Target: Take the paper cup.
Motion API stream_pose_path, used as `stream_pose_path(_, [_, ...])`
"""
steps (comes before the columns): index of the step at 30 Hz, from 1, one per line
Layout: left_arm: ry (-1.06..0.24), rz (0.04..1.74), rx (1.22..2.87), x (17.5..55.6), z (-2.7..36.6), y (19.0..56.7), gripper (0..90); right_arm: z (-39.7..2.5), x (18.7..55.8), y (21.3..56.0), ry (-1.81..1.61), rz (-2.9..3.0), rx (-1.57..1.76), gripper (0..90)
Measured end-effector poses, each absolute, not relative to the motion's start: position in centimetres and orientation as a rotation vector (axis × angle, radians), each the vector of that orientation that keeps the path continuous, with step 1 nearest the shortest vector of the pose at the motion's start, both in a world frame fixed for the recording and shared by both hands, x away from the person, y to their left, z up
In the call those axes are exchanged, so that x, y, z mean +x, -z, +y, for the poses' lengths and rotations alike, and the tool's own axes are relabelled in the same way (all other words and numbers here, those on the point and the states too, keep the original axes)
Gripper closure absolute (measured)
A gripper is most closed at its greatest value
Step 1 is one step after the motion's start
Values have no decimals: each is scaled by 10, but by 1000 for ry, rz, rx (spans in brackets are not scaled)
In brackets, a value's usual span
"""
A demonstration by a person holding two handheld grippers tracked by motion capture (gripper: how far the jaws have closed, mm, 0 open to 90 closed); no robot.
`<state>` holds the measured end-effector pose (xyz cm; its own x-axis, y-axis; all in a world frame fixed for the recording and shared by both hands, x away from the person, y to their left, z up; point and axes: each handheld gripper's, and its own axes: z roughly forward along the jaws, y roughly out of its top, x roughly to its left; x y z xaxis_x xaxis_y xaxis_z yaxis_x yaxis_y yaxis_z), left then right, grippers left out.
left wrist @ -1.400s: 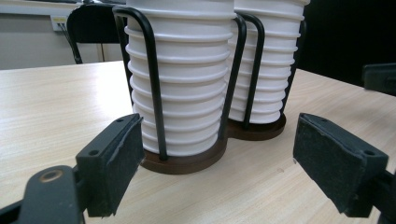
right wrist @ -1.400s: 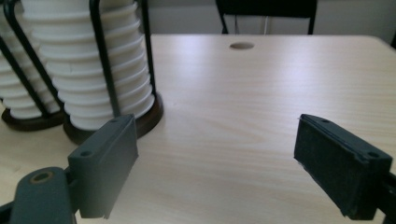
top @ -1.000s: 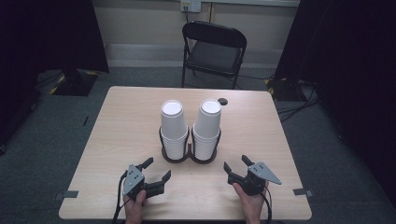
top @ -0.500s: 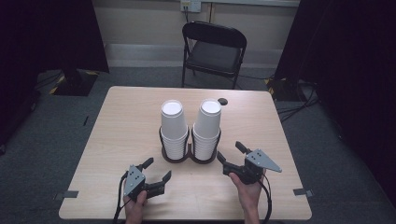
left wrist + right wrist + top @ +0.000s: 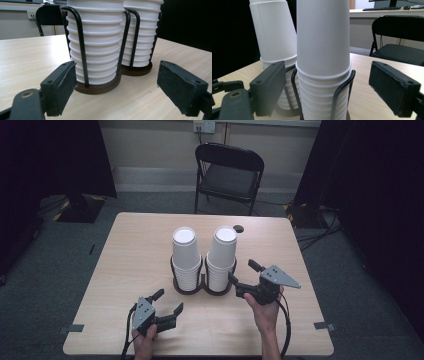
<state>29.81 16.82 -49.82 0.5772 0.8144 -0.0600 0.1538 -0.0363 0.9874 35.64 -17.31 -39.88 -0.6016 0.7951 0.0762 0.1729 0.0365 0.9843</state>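
standing untouched in the black wire holder at mid-table, the left cup stack and right cup stack look complete, so nothing seems done yet. the right gripper hovers just beside the right stack, jaws spread wide and empty. the left gripper sits nearer the person, also wide open and empty. any grasp is not yet made.

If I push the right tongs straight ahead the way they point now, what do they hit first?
Most likely the right-hand stack of white cups, dead centre between the open right tongs. It stands in the black wire holder; depth is unclear, but nothing lies between.
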Motion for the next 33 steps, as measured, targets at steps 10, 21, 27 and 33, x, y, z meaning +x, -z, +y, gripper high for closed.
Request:
stream_pose_path(10, [-652, 846, 1545, 298, 168, 498, 158, -165, 373, 377, -1612, 1839, 933, 133])
stream_pose_path(21, [-650, 844, 1540, 298, 168, 498, 157, -157, 388, 353, -1635, 1838, 875, 132])
stream_pose_path(27, [-659, 848, 1538, 297, 169, 498, 158, -149, 396, 349, -1630, 1842, 884, 130])
stream_pose_path(33, [-658, 845, 1536, 297, 169, 498, 158, -142, 409, 348, -1629, 1860, 877, 130])
